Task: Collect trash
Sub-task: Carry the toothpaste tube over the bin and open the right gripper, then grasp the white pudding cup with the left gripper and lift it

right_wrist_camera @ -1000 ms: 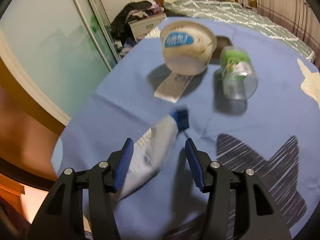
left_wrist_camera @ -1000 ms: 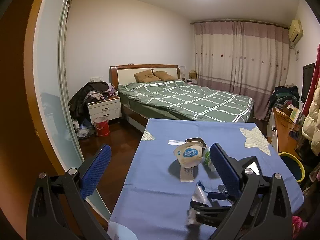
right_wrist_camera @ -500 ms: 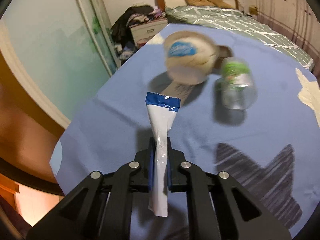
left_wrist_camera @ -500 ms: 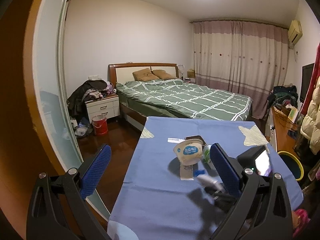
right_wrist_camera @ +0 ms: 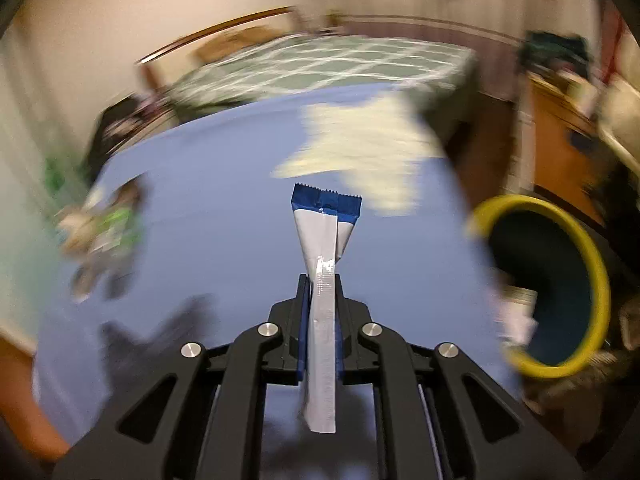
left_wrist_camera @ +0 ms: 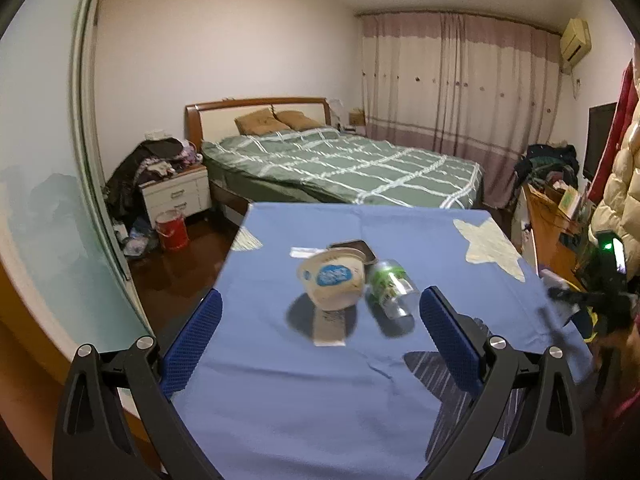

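Note:
My right gripper is shut on a silver wrapper with a blue end, held upright over the blue tablecloth. A yellow-rimmed bin stands just off the table's right edge, to the right of the wrapper. In the left wrist view that gripper appears blurred at the right edge. My left gripper hangs open above the cloth, with a white tub tipped on its side and a clear bottle with a green label lying beyond its fingers. A paper strip lies under the tub.
A dark small tray and a white slip lie behind the tub. A bed stands past the table, a nightstand and red bucket to the left, a wooden desk to the right.
My right gripper closed on the wrapper, lifted it off the cloth and swung right toward the yellow-rimmed bin. My left gripper moved forward and lower toward the tub and bottle.

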Available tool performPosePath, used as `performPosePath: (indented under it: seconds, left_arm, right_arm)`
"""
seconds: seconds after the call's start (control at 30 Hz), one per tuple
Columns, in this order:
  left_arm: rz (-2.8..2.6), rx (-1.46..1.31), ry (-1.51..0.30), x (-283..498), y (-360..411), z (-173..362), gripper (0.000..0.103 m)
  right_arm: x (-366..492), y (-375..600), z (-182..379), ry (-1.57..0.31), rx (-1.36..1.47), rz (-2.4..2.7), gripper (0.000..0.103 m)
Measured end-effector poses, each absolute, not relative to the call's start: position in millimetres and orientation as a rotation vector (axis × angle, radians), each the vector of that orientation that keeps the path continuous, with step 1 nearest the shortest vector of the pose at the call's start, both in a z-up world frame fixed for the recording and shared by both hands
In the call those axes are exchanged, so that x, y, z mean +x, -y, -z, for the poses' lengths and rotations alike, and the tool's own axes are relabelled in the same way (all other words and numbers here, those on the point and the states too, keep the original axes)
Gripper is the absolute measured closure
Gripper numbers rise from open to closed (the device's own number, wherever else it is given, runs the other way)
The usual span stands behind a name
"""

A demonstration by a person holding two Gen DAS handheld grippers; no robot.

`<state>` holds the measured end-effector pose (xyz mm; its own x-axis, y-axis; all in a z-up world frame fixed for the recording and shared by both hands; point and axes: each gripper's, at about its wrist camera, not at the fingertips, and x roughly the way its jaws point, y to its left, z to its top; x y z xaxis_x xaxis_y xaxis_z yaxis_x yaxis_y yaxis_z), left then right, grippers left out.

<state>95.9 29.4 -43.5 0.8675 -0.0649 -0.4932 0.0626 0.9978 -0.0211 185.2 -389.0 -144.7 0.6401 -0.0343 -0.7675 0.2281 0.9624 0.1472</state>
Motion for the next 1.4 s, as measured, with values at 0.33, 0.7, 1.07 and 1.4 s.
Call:
performPosePath:
  seconds: [0.33, 0.7, 1.07, 1.4]
  left_arm:
    - [0.136, 0.017, -0.592, 131, 17, 65, 0.005]
    - [0.115, 0.032, -0.647, 158, 21, 80, 0.005]
    - [0.107, -0.016, -0.726, 214, 9, 111, 0.005]
    - [0.060, -0.109, -0.794, 277, -15, 136, 0.005]
  right_arm:
    - [193, 523, 188, -0.941, 0.319, 0.424, 0.091]
    - [192, 539, 192, -0.906, 0.297, 0.474, 0.050]
    - [189, 464, 170, -0.821, 0.267, 0.260, 0.046]
    - [201, 437, 173, -0.865, 0.247, 0.227, 0.046]
